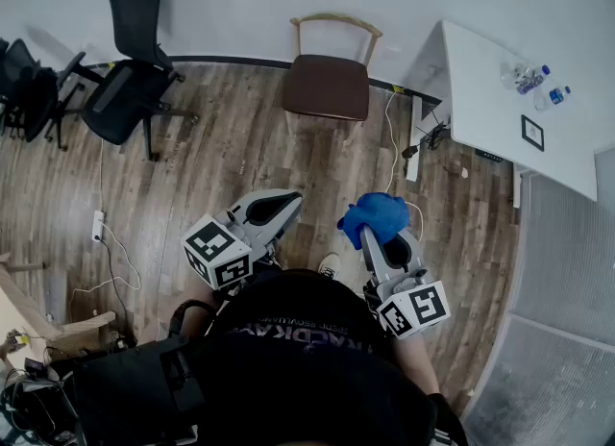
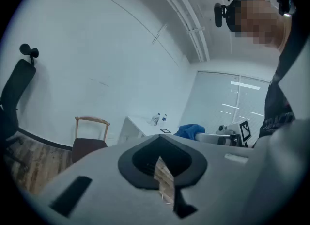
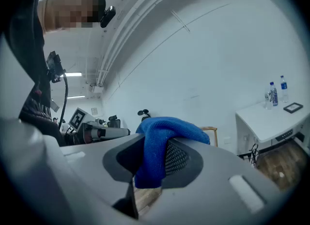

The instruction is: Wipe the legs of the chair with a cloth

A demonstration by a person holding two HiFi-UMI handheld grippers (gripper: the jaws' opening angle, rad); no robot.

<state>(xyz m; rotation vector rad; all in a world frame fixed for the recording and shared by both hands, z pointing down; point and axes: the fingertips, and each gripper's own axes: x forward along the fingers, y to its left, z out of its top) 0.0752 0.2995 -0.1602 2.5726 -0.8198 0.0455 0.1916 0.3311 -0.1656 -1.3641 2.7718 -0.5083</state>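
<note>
The cloth (image 1: 377, 215), a soft blue nubby fabric, is bunching in a rounded fold over the tips of the right gripper (image 1: 373, 235), whose jaws are pinching it narrowly; in the right gripper view the cloth (image 3: 160, 141) is hanging down between the dark textured pads of that gripper (image 3: 150, 170) and spilling over the top of one. The left gripper (image 1: 286, 206) is sitting just beside it, both pointing forward off the person's front. In the left gripper view its (image 2: 162, 170) jaws are meeting at the tips with nothing between them, only a thin wedge of floor showing lower down. The chair (image 1: 327, 84) is standing well ahead of both grippers, its back to the white wall: a curved, pale wooden backrest rail, slim wooden legs just peeking out under a padded, squarish brown seat. From the left gripper view the chair (image 2: 89, 139) is showing the same thin arched frame. Bare wood-plank floor (image 1: 221, 165) is lying open between the person and the chair. To the chair's left a black office chair (image 1: 130, 69) with a headrest is standing well apart from it. To its right a white table (image 1: 500, 98) is jutting out with a sharp corner near the chair, carrying clear bottles (image 1: 533, 77). A white cable (image 1: 388, 136) is trailing down the floor between chair and table.
</note>
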